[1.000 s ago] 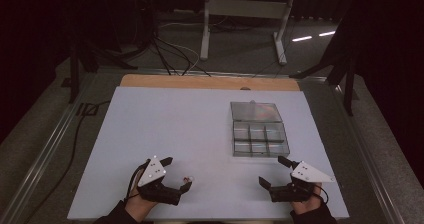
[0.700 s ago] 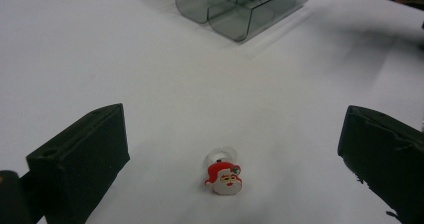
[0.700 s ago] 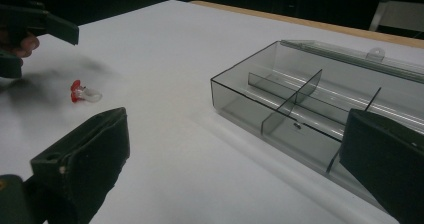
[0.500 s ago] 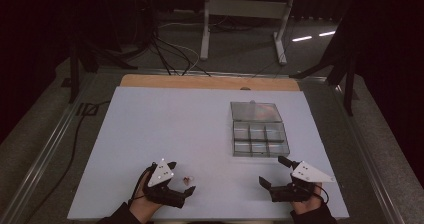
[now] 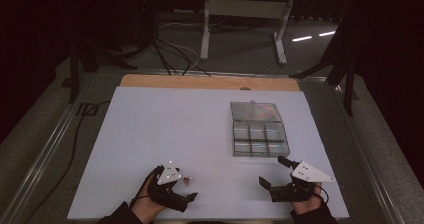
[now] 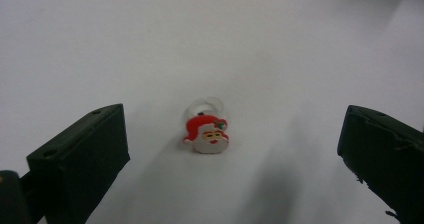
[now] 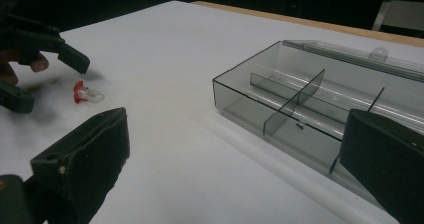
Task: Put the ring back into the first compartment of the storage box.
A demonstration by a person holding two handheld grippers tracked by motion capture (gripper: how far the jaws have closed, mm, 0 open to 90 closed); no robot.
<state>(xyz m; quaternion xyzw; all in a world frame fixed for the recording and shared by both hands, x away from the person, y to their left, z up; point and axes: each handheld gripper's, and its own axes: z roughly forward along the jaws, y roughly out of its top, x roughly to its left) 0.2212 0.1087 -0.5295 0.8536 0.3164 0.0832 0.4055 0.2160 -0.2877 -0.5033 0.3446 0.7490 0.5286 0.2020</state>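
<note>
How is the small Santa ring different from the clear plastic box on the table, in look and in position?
The Santa ring is tiny and coloured red and white; the compartment box is far larger and smoky transparent. The ring lies between the open jaws of the left hand-held gripper; the box sits ahead of the right hand-held gripper, outside its jaws. The box stands open with its lid folded back. Both rest on the white table.

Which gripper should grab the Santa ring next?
Left. The left gripper is open with the Santa ring lying between its jaws; the right gripper sits apart, near the clear box.
</note>
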